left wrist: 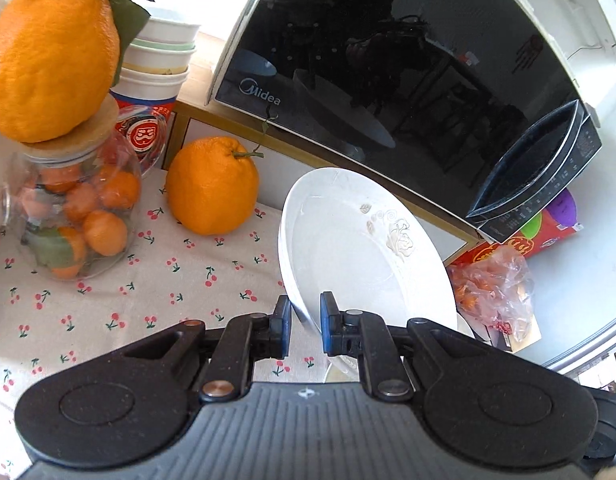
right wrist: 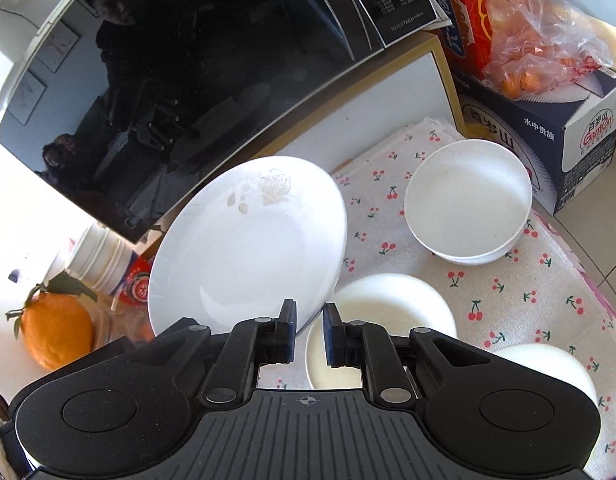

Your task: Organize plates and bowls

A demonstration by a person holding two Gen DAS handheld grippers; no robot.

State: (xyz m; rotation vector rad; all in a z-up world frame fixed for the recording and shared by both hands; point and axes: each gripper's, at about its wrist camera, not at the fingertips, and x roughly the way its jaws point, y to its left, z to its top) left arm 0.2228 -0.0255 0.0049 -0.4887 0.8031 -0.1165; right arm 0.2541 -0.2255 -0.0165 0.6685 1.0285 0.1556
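A white plate with a pale flower print (left wrist: 355, 248) is held tilted above the cherry-print cloth; it also shows in the right wrist view (right wrist: 248, 248). My left gripper (left wrist: 306, 326) is shut on the plate's near rim. My right gripper (right wrist: 309, 332) is shut on the same plate's rim from the other side. A white bowl (right wrist: 467, 200) stands on the cloth at the right. A second white bowl (right wrist: 387, 312) sits just under my right fingers, and a third white bowl (right wrist: 547, 364) lies at the lower right.
A black Midea microwave (left wrist: 387, 60) stands on a shelf right behind the plate. A large orange (left wrist: 212, 188), a glass jar of small oranges (left wrist: 72, 216) with another orange on its lid, and stacked paper cups (left wrist: 156, 68) stand at left. Boxes and a bag of fruit (right wrist: 539, 52) lie at right.
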